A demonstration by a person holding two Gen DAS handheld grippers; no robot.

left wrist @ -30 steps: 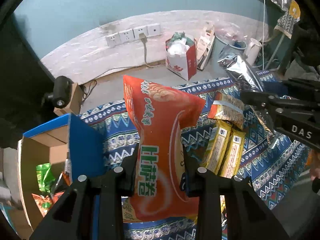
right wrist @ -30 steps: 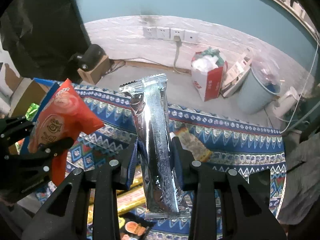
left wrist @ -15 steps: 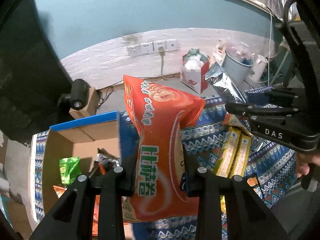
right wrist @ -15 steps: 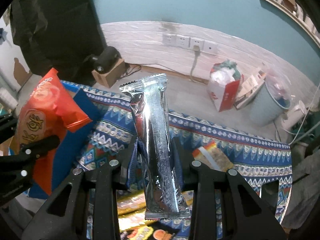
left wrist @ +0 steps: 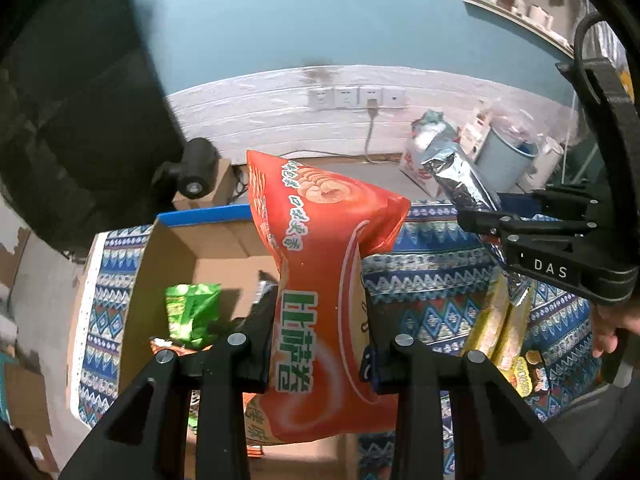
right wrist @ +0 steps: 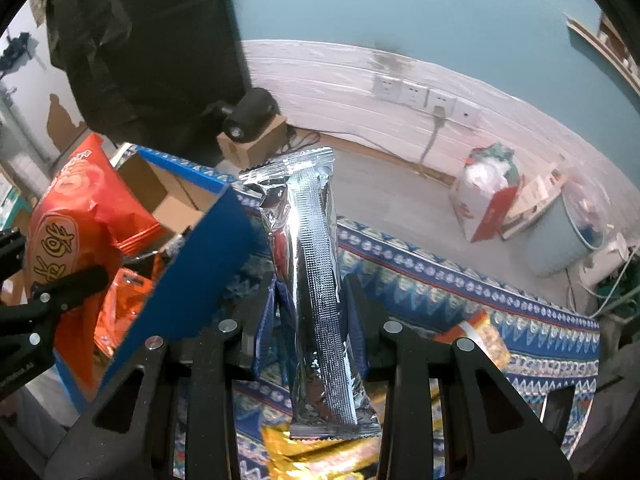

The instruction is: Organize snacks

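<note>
Orange puffed snack bag (left wrist: 320, 280): sitting clenched between the jaws of the left gripper (left wrist: 320, 352), hanging above the open brown cardboard box with blue flaps (left wrist: 208, 248)
Silver foil snack packet (right wrist: 316, 280): standing upright, grasped by the right gripper (right wrist: 312, 328), over the blue patterned cloth (right wrist: 460, 292)
Box contents: green crinkled snack bag (left wrist: 192, 312) lying at 9 o'clock of the orange bag
Yellow wrapped snack bars (left wrist: 500, 328): lying on the cloth at 3 o'clock of the orange bag
</note>
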